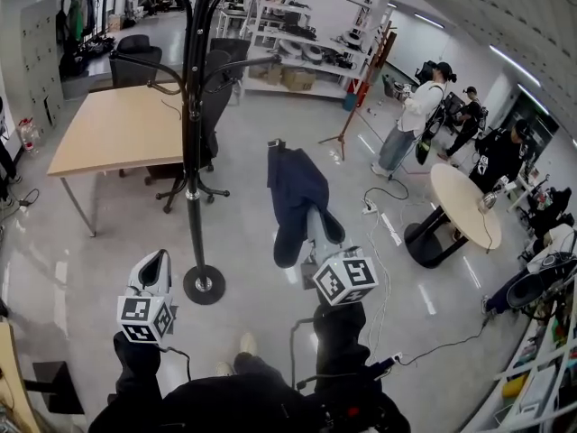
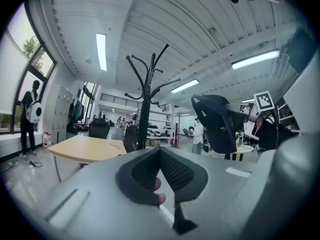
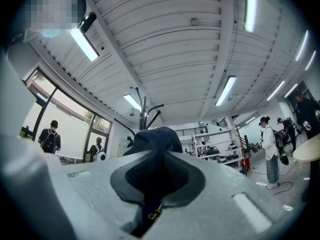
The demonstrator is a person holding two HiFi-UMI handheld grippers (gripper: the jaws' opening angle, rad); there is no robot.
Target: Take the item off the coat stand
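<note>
Fingers of the right gripper (image 3: 162, 156) pinch a limp navy jacket (image 1: 293, 192); left gripper (image 2: 160, 153) fingers pressed together.

The glossy floor (image 1: 108, 242) bears the coat stand (image 1: 191, 152), a wooden table (image 1: 126, 129) and cables (image 1: 371, 204).

the coat stand (image 1: 191, 152) runs off the head view's top edge, so its upper hooks are cut off there. just right of the stand in that view, the navy jacket (image 1: 293, 192) hides the jaw tips of the right gripper (image 3: 151, 184). in the right gripper view the jacket covers the stand's pole. in the left gripper view the left gripper (image 2: 160, 171) hides the stand's base, and the print on the jacket right of the stand is too small to read.
</note>
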